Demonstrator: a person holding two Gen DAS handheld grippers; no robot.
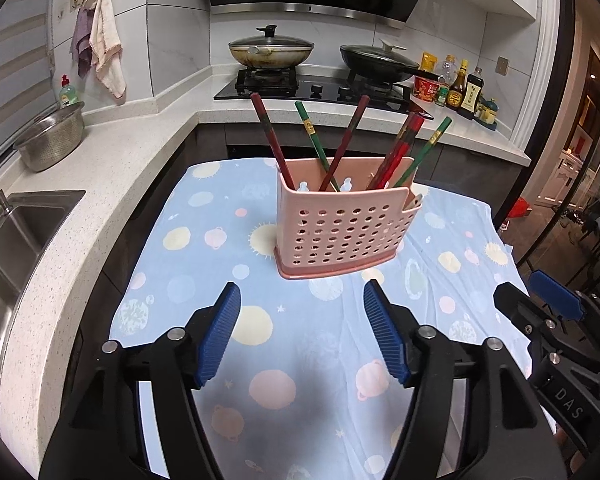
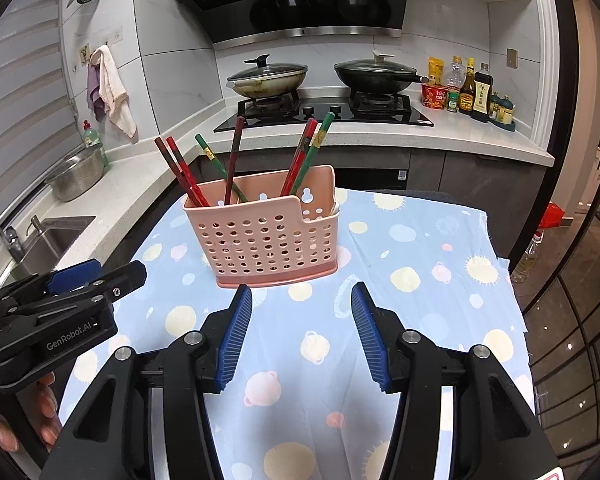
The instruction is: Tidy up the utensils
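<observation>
Both my grippers, left gripper [image 1: 302,336] and right gripper [image 2: 302,334], gape wide with nothing between them. The pink caddy [image 1: 338,230] stands straight ahead, mid-cloth toward the table's far edge, chopsticks [image 1: 342,148] leaning upright and splayed. Neither hand is clearly nearer; only the bare tablecloth [image 1: 188,240] lies between.

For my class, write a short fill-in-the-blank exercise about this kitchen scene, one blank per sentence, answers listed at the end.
1. The chopsticks stand in a perforated holder coloured ____.
2. The holder rests on a patterned cloth whose background is ____.
3. Each of the two pans on the stove is covered by a ____.
4. Nothing sits between the pads of the right tool, so it is ____.

Answers: pink; blue; lid; open
</observation>
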